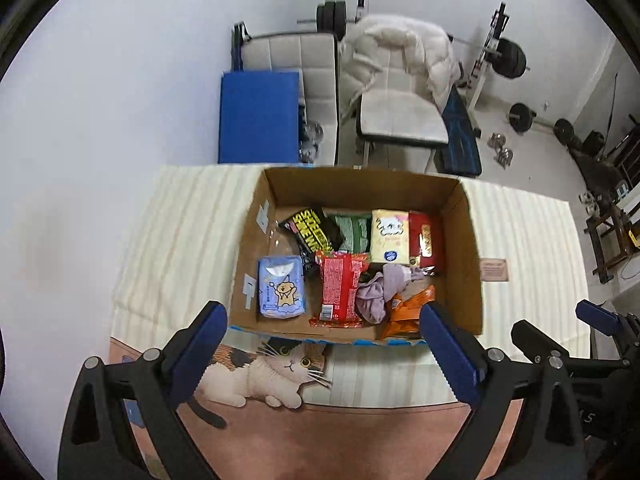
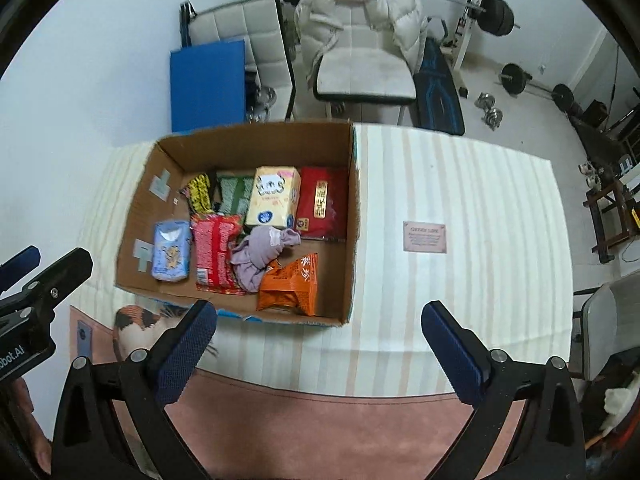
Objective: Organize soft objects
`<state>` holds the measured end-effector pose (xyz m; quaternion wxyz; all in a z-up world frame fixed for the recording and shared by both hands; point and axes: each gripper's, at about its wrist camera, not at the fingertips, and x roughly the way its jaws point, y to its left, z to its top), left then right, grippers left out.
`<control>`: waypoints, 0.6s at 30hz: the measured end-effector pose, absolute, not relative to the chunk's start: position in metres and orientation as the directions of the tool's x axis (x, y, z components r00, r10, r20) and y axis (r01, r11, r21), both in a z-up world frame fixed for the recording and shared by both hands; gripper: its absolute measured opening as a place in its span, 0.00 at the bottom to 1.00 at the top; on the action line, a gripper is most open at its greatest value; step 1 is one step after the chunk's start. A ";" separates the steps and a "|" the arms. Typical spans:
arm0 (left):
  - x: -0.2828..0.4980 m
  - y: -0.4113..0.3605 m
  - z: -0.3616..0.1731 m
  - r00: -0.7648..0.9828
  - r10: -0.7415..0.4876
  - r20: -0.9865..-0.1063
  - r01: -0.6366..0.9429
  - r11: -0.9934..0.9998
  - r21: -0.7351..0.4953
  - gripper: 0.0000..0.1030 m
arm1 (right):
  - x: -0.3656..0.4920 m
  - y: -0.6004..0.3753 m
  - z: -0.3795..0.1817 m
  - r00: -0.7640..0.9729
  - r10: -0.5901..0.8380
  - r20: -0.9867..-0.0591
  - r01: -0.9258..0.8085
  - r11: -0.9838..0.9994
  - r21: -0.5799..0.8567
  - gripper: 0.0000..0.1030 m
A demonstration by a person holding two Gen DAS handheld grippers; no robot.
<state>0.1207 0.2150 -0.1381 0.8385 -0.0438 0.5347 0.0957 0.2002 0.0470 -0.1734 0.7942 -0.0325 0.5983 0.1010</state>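
Soft packets and a lilac cloth [image 1: 374,294] fill the cardboard box [image 1: 464,248] ahead of both tongs, left [image 1: 322,322] and right [image 2: 320,320], each spread wide, holding nothing.

Both fisheye views are evenly and softly lit, bright enough to read package colours inside the cardboard box [image 1: 460,248], with only faint shadows along its inner walls. Black vignette fills the corners, and straight lines bow toward the edges. The centre is fairly sharp; the white wall [image 1: 100,100] looks washed out, and the far gym equipment [image 2: 496,12] is slightly soft.
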 end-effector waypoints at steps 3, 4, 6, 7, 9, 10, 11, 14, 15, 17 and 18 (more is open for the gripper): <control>0.105 0.209 -0.117 0.439 0.124 -0.890 -0.204 0.978 0.036 0.96 | 0.184 0.038 -0.149 0.299 0.137 -0.944 -0.193 0.978 0.081 1.00; 0.100 0.208 -0.110 0.446 0.131 -0.885 -0.204 0.978 0.042 0.96 | 0.179 0.036 -0.142 0.311 0.136 -0.941 -0.188 0.979 0.079 1.00; 0.090 0.206 -0.098 0.463 0.136 -0.876 -0.207 0.977 0.042 0.96 | 0.168 0.031 -0.124 0.341 0.137 -0.930 -0.179 0.981 0.078 1.00; 0.085 0.206 -0.092 0.471 0.135 -0.872 -0.212 0.977 0.037 0.96 | 0.161 0.028 -0.115 0.355 0.143 -0.924 -0.176 0.981 0.084 1.00; 0.076 0.207 -0.082 0.484 0.129 -0.866 -0.221 0.975 0.022 0.96 | 0.151 0.023 -0.098 0.380 0.151 -0.913 -0.172 0.981 0.091 1.00; 0.071 0.207 -0.077 0.488 0.124 -0.864 -0.224 0.974 0.013 0.96 | 0.146 0.021 -0.091 0.391 0.151 -0.908 -0.173 0.981 0.088 1.00; 0.068 0.207 -0.073 0.491 0.121 -0.863 -0.224 0.974 0.009 0.96 | 0.143 0.020 -0.086 0.396 0.153 -0.905 -0.175 0.981 0.088 1.00; 0.058 0.207 -0.064 0.497 0.113 -0.860 -0.227 0.974 -0.003 0.96 | 0.127 0.016 -0.066 0.414 0.166 -0.895 -0.181 0.979 0.098 1.00; 0.054 0.206 -0.061 0.499 0.110 -0.859 -0.226 0.974 -0.007 0.96 | 0.120 0.014 -0.059 0.421 0.171 -0.891 -0.184 0.978 0.100 1.00; 0.047 0.203 -0.056 0.499 0.105 -0.860 -0.217 0.976 -0.007 0.96 | 0.111 0.012 -0.049 0.431 0.173 -0.886 -0.187 0.977 0.100 1.00; 0.044 0.201 -0.053 0.498 0.107 -0.860 -0.214 0.977 -0.002 0.96 | 0.105 0.011 -0.042 0.436 0.176 -0.882 -0.188 0.977 0.101 1.00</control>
